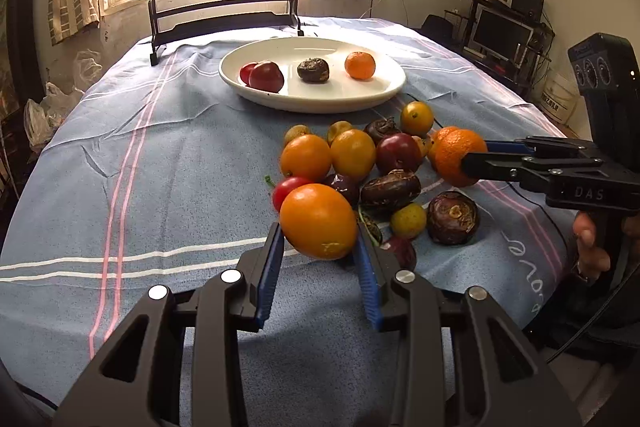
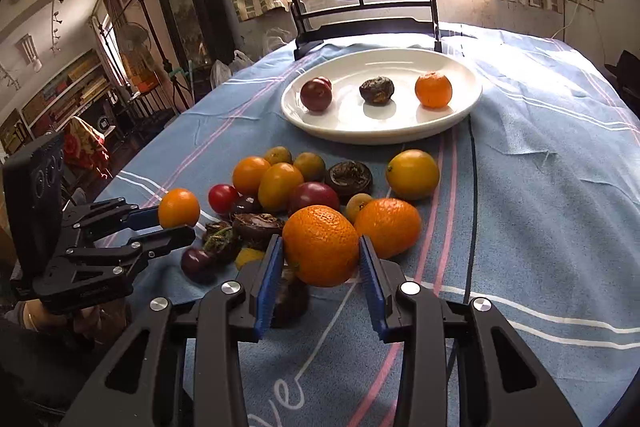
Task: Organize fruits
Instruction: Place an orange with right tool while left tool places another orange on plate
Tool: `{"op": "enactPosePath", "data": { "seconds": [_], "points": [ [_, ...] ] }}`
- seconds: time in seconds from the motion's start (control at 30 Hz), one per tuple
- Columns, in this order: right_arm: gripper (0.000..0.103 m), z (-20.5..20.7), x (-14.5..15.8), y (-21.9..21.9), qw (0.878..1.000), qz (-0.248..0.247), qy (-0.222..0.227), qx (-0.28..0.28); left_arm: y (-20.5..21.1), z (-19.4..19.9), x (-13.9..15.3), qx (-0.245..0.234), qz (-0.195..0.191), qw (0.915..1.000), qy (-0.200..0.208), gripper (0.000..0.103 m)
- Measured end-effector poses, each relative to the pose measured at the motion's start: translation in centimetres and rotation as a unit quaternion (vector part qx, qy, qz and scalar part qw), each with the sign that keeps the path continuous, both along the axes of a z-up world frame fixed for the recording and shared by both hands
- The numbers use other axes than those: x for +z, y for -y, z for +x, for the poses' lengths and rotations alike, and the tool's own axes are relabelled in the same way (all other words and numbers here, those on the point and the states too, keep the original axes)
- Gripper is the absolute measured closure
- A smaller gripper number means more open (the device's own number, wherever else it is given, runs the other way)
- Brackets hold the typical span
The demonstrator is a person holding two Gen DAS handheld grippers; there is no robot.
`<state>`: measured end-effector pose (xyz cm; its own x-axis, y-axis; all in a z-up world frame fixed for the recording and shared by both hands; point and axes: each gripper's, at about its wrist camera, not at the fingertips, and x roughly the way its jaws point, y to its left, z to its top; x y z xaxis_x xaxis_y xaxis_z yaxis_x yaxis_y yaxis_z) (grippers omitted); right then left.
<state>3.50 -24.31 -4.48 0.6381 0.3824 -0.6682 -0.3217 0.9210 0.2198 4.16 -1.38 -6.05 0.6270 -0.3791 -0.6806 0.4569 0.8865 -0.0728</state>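
My left gripper (image 1: 318,239) clamps a smooth orange kumquat (image 1: 318,221), my right gripper (image 2: 322,259) a dimpled mandarin (image 2: 320,251) (both round, likely to slip if jolted).

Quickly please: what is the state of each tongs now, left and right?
Left tongs: closed on a smooth orange fruit.
Right tongs: closed on a bumpy mandarin.

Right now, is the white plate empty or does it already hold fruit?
Not empty. The white plate holds two red plums, a dark brown fruit and one small orange, spaced apart.
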Motion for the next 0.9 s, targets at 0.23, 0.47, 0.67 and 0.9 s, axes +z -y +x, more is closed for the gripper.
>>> {"op": "enactPosePath", "data": {
  "seconds": [0.23,0.47,0.67,0.9],
  "points": [
    [0.065,1.0,4.2,3.1,0.998,0.020,0.047,-0.028,-0.2,1.2,2.9,0.000,-0.017,0.9997,0.020,0.068],
    [0.065,7.6,5.9,4.7,0.998,0.024,0.041,-0.048,3.0,7.4,4.7,-0.018,-0.022,0.9995,0.010,0.068],
    [0.064,13.4,4.0,3.8,0.998,0.007,0.010,-0.059,7.2,13.8,4.0,-0.024,0.001,0.9995,-0.022,0.068],
    [0.052,14.1,4.1,3.6,0.997,0.003,0.029,-0.074,6.4,15.7,4.4,0.005,-0.017,0.9995,-0.026,0.045]
  ]
}}
